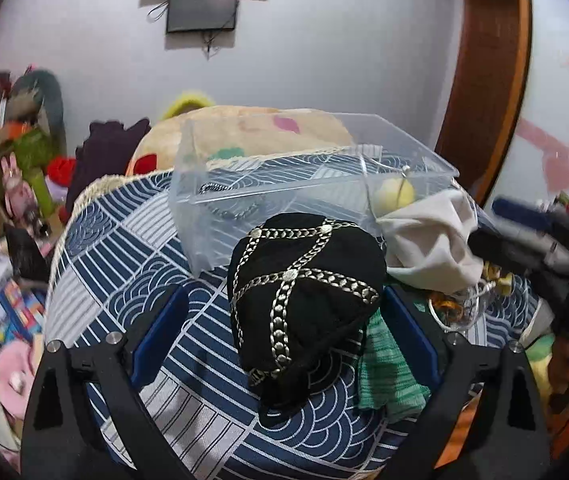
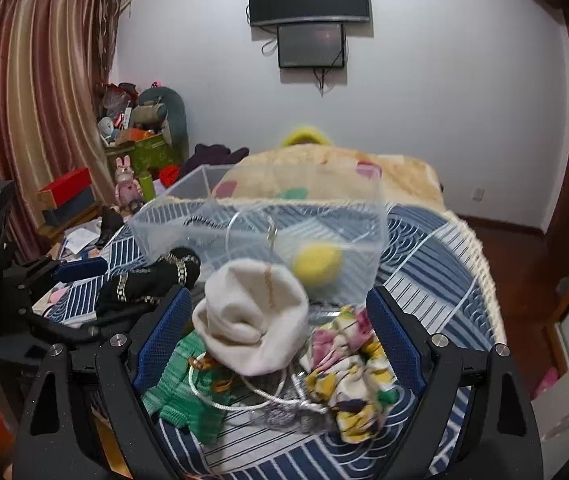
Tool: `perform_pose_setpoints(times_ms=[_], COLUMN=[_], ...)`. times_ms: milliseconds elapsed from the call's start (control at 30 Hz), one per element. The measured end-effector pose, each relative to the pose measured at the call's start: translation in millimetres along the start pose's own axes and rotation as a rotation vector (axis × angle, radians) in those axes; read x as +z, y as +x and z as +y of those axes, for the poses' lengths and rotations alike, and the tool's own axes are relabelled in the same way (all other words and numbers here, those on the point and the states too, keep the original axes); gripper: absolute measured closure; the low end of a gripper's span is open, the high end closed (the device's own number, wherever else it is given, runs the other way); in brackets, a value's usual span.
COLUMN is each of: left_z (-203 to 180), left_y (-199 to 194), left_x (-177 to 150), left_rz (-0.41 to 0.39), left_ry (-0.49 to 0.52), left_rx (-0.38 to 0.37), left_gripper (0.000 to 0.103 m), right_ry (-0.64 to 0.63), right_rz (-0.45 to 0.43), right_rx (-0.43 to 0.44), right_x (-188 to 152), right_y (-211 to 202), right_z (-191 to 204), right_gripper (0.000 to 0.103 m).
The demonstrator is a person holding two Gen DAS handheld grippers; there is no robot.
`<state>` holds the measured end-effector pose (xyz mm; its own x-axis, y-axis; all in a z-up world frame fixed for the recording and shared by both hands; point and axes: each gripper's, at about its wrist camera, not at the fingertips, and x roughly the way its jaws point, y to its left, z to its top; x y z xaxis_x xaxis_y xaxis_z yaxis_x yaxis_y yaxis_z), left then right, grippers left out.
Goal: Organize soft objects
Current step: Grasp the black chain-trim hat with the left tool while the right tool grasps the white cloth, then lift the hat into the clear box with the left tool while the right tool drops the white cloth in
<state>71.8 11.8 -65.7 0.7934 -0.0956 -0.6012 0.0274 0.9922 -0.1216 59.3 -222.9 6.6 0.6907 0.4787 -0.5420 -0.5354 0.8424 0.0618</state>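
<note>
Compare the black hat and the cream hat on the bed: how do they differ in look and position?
The black hat carries silver chain trim; the cream hat is plain, with only a thin gold chain draped on it. The black hat sits between the open left gripper fingers, the cream hat between the right gripper fingers. Both are soft and crumpled.

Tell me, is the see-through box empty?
No. The clear box holds a yellow ball and a dark chain.
</note>
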Motion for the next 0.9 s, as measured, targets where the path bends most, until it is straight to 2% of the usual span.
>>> perform_pose_setpoints(times_ms=[67, 133, 233, 300, 433, 500, 567, 600, 700, 733, 900], left_z=[8.7, 13.7, 16.8, 15.4, 15.9, 15.5, 14.7, 14.1, 13.3, 12.9, 11.3], left_y=[-1.7, -2.8, -5.2, -6.6, -1.8, 5.7, 12.2, 14.6, 11.7, 9.2, -7.0], left_x=[1.7, 3.9, 5.6, 6.8, 7.0, 5.2, 2.3, 1.2, 0.2, 0.3, 1.7], left_rz=[-0.014, -0.02, -0.021, -0.03, -0.019, 0.007, 0.025, 0.029, 0.01, 0.002, -0.034], left_ry=[-0.049, -0.069, -0.082, -0.077, -0.081, -0.079, -0.073, -0.07, -0.069, -0.067, -0.049], left_rx=[-0.023, -0.042, -0.067, -0.058, -0.06, -0.054, -0.039, -0.03, -0.016, -0.013, -0.007], left_gripper=[0.007, 0.017, 0.024, 0.027, 0.045, 0.048, 0.055, 0.059, 0.068, 0.074, 0.082], right_ry=[0.0, -0.01, -0.02, -0.029, -0.043, -0.042, -0.039, -0.039, -0.036, -0.034, -0.018], right_rz=[0.013, 0.025, 0.039, 0.044, 0.063, 0.071, 0.072, 0.071, 0.064, 0.062, 0.042], right_rx=[0.01, 0.016, 0.029, 0.034, 0.031, 0.033, 0.033, 0.032, 0.032, 0.034, 0.044], right_x=[-5.5, -8.3, -13.7, -15.6, -17.0, -17.7, -17.4, -17.5, -17.2, -17.1, -13.8], right_y=[3.5, 8.3, 12.7, 15.0, 21.4, 23.7, 24.3, 23.1, 19.9, 18.7, 11.9], right_z=[2.5, 6.0, 10.4, 12.8, 15.5, 14.6, 13.5, 14.4, 13.3, 12.5, 8.0], right_gripper=[0.015, 0.016, 0.017, 0.025, 0.04, 0.048, 0.053, 0.06, 0.07, 0.072, 0.078])
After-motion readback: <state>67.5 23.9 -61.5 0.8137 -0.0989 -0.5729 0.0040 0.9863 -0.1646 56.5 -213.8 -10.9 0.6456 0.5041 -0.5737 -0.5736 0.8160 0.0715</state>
